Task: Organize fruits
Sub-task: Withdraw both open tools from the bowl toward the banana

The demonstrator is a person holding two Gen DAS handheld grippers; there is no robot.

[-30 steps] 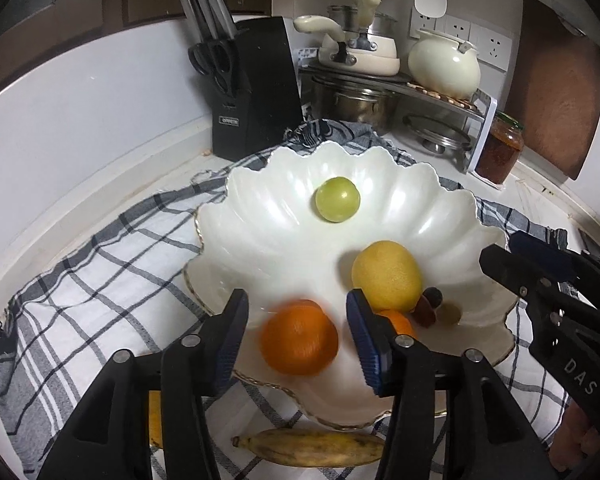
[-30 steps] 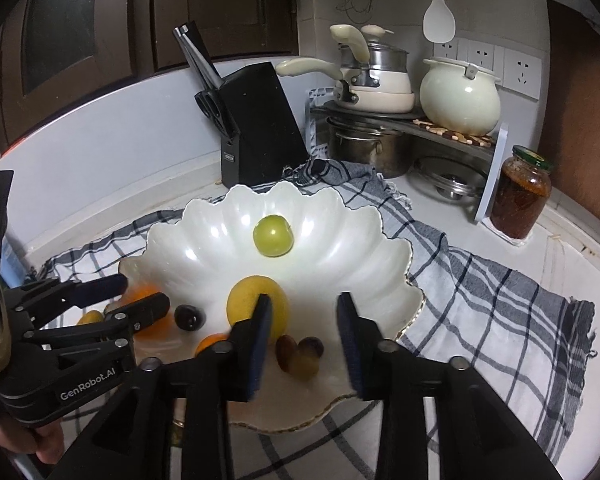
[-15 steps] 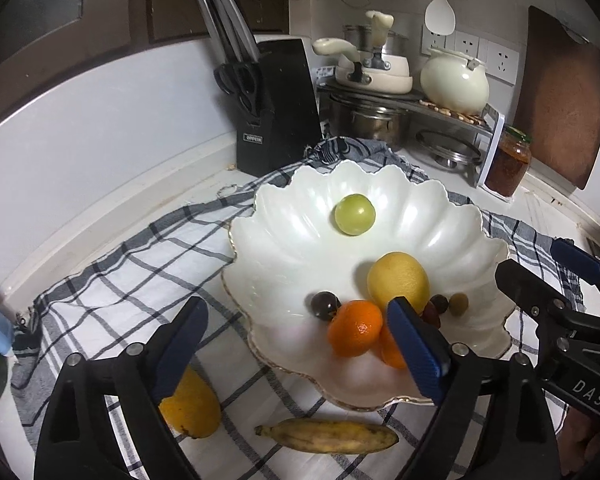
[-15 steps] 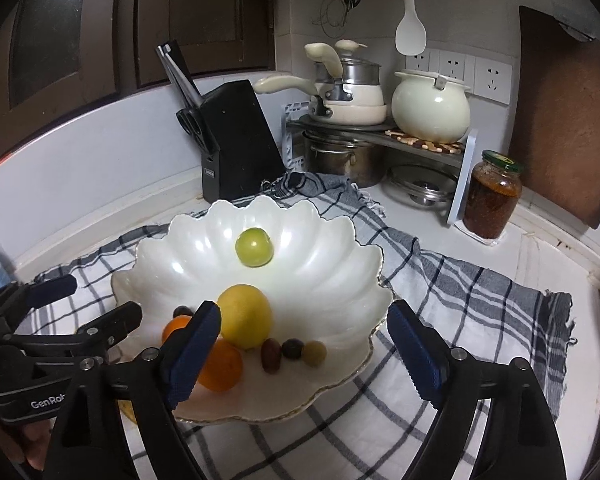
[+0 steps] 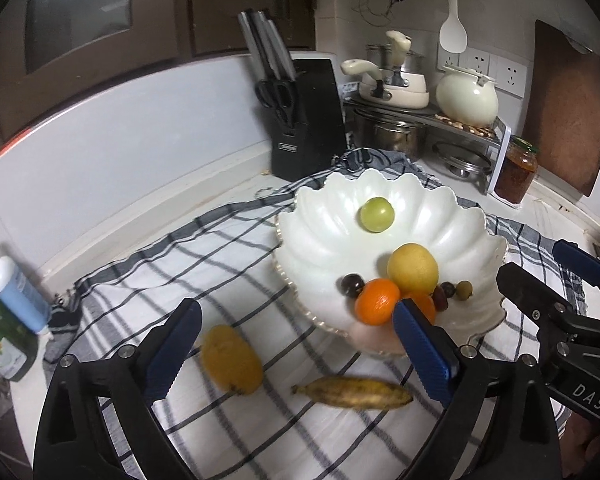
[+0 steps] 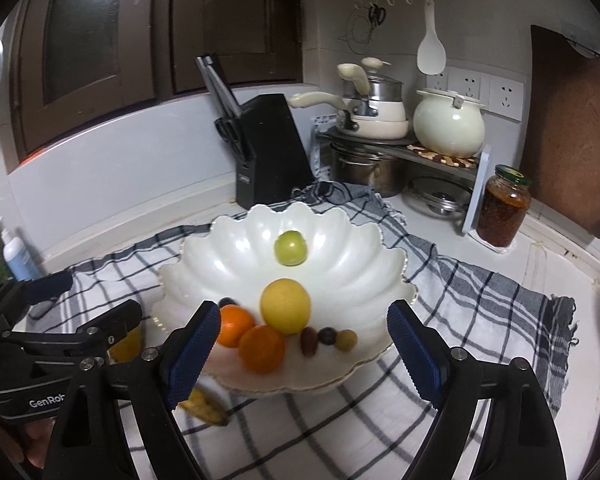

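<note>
A white scalloped bowl (image 5: 452,216) (image 6: 340,240) on a checked cloth holds a green fruit (image 5: 376,214) (image 6: 290,248), a yellow lemon (image 5: 412,269) (image 6: 285,305), two oranges (image 5: 378,301) (image 6: 261,349) and several small dark fruits (image 6: 326,336). A yellow mango (image 5: 231,359) and a banana (image 5: 352,392) lie on the cloth in front of the bowl. My left gripper (image 5: 296,350) is open and empty above the mango and banana. My right gripper (image 6: 302,354) is open and empty at the bowl's near rim.
A black knife block (image 5: 306,120), stacked pots (image 5: 392,92), a cream kettle (image 5: 466,98) and a sauce jar (image 5: 516,174) stand at the back. A brown cutting board (image 5: 568,108) leans at right. Bottles (image 5: 12,300) stand at far left.
Both grippers opened wide and drew back from the bowl. The left one let go of an orange, now lying in the bowl. The mango and banana have come into view.
</note>
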